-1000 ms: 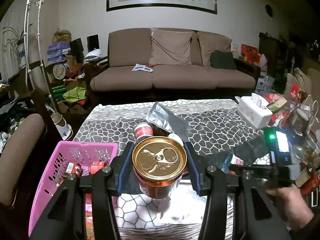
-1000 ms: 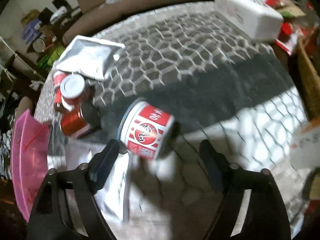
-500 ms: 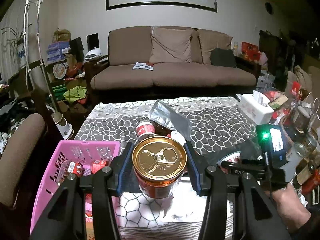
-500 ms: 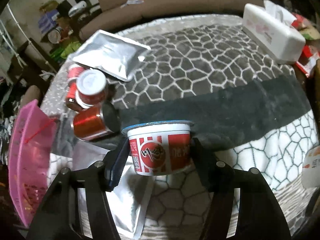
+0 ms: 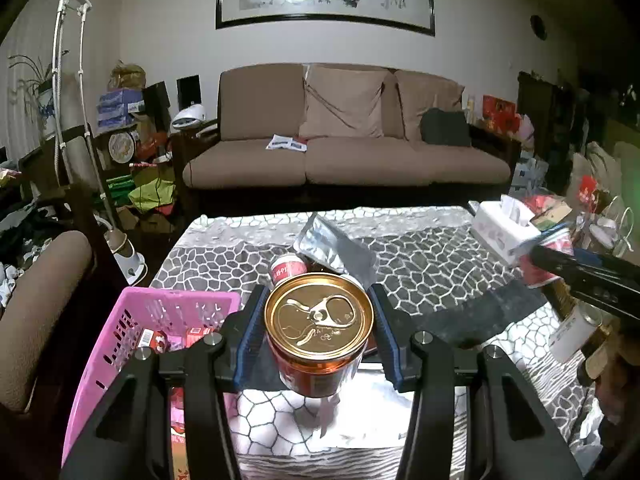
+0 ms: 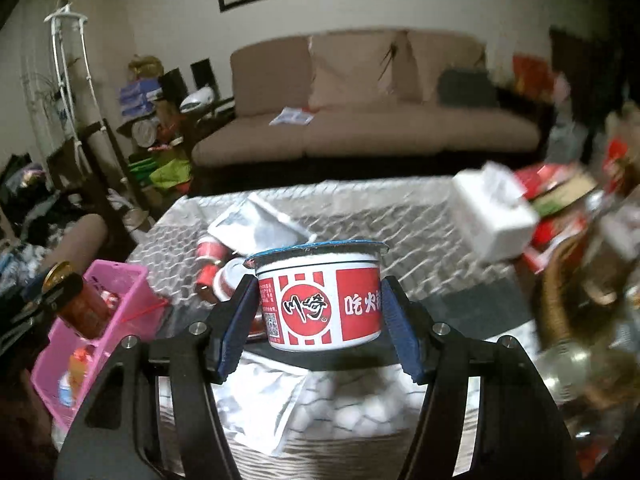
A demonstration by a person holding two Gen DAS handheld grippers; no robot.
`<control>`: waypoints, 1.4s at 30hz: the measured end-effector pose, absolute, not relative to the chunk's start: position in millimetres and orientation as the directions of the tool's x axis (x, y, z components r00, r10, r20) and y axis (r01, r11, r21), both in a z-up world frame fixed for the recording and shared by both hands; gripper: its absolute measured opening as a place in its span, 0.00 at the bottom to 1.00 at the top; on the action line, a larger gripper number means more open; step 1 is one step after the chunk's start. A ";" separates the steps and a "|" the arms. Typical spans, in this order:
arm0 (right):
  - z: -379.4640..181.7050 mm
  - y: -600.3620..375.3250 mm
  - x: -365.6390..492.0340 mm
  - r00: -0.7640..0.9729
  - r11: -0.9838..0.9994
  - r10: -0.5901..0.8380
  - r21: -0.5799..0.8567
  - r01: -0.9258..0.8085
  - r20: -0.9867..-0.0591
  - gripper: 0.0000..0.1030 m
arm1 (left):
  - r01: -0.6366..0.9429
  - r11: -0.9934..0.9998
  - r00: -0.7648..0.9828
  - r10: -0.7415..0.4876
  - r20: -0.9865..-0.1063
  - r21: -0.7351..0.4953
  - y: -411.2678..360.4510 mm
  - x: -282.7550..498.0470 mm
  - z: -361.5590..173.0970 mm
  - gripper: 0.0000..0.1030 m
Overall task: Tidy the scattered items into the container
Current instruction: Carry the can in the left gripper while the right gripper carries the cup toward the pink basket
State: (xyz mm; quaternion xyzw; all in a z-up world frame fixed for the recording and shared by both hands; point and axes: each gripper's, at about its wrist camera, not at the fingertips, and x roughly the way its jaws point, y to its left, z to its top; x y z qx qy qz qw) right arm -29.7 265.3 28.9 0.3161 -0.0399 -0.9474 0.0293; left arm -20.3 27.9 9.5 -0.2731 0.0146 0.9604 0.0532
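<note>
My left gripper (image 5: 318, 332) is shut on a red can with a gold pull-tab lid (image 5: 319, 326), held above the table just right of the pink basket (image 5: 120, 328). The basket holds several red packets. My right gripper (image 6: 318, 314) is shut on a red-and-white cup with a blue-edged foil lid (image 6: 320, 294), lifted above the table. The same cup shows at the right of the left wrist view (image 5: 554, 246). The can and left gripper show over the basket (image 6: 132, 280) in the right wrist view (image 6: 76, 300). Small red cups (image 5: 288, 268) and a silver pouch (image 5: 332, 246) lie mid-table.
A white tissue box (image 5: 504, 232) stands at the table's right, with bottles and cans (image 5: 576, 332) crowded along the right edge. A silver pouch (image 6: 260, 404) lies at the table's near edge. A brown sofa (image 5: 344, 148) is behind the table, an armrest (image 5: 40, 308) at left.
My right gripper closed on the red-and-white cup, lifted it off the table and tilted up to level. My left gripper kept the can almost still beside the basket.
</note>
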 end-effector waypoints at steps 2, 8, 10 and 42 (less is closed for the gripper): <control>35.0 271.9 -18.3 -0.805 -0.997 -0.043 0.081 -0.006 -0.591 0.58 | -0.111 -0.994 -0.850 0.098 -0.517 -0.005 28.7 -18.3 12.2 0.48; 50.0 289.6 -1.4 -0.822 -0.995 0.037 0.059 -0.085 -0.568 0.58 | -0.111 -0.993 -0.858 0.110 -0.501 -0.027 33.2 -16.4 17.1 0.48; 53.3 292.6 2.6 -0.824 -0.993 0.054 0.060 -0.106 -0.564 0.58 | -0.114 -0.993 -0.861 0.113 -0.496 -0.028 35.4 -15.8 17.8 0.48; 49.7 252.2 -0.1 -0.809 -0.995 -0.013 0.085 -0.045 -0.587 0.58 | -0.063 -0.998 -0.853 0.062 -0.519 -0.016 3.7 -17.3 15.9 0.48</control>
